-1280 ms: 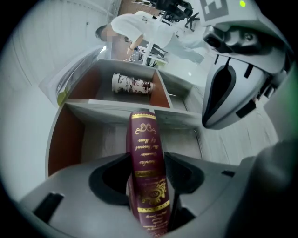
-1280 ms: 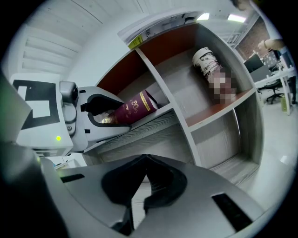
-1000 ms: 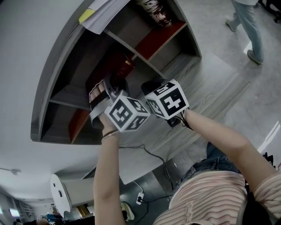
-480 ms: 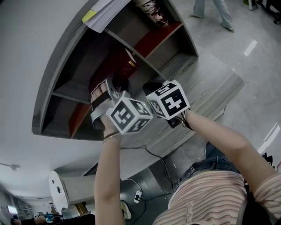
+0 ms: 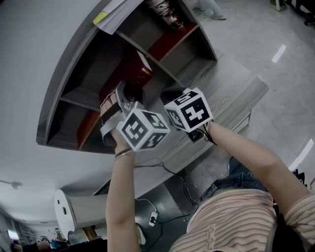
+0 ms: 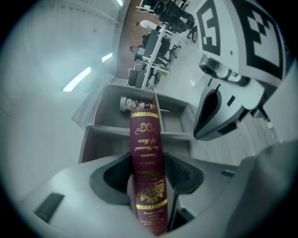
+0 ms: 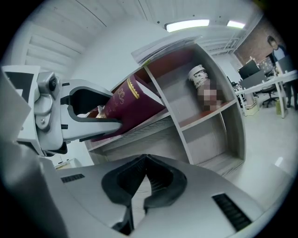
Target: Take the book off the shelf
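Observation:
A dark red book with gold print point(image 6: 146, 153) is clamped spine-on between the jaws of my left gripper point(image 6: 148, 168). In the head view the book point(image 5: 141, 74) leans out of the middle compartment of the grey shelf unit point(image 5: 74, 64), with the left gripper point(image 5: 123, 101) shut on its near end. My right gripper point(image 5: 170, 96) hovers just right of it and holds nothing. In the right gripper view its jaws point(image 7: 145, 160) are pressed together, and the book point(image 7: 135, 104) and left gripper point(image 7: 88, 116) lie up to the left.
Loose papers point(image 5: 118, 15) lie on top of the shelf unit. A printed tin point(image 7: 199, 76) stands in the compartment next to the book's. A grey wooden desk top point(image 5: 231, 93) runs below the shelf. Office desks and chairs point(image 6: 158, 28) stand far off.
The left gripper and the book have shifted slightly up and away from the compartment. A person walking at the top right has almost left the view. The right gripper has barely moved.

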Tool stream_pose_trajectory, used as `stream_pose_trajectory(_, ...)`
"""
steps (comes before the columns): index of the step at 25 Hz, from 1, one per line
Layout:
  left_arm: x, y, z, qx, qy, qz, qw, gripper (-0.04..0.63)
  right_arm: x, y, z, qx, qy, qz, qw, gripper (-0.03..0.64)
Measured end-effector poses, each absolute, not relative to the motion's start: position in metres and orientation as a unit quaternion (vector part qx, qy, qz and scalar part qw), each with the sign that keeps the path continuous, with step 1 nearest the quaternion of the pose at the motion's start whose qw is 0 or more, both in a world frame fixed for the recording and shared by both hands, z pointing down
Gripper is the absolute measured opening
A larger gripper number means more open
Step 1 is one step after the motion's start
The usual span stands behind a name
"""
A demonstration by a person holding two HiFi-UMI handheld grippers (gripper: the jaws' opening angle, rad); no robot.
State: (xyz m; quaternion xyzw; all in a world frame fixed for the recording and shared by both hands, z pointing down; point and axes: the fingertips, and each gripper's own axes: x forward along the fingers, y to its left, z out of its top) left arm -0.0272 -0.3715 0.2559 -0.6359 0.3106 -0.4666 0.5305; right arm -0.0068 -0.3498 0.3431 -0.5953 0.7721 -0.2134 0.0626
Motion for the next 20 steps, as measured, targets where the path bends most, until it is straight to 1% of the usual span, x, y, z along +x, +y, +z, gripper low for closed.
stream_pose_trajectory(11, -0.024, -0.357, 0.250, -0.661, 0.315, -0.454, 0.508, 0.219, -0.009, -0.354, 0.342, -0.590, 0.775, -0.222, 0.044, 0.008)
stream_pose_trajectory(20, -0.049, -0.329, 0.260, -0.674, 0.327, -0.454, 0.483, 0.218, -0.025, -0.336, 0.343, -0.589, 0.779, -0.211, 0.044, 0.008)
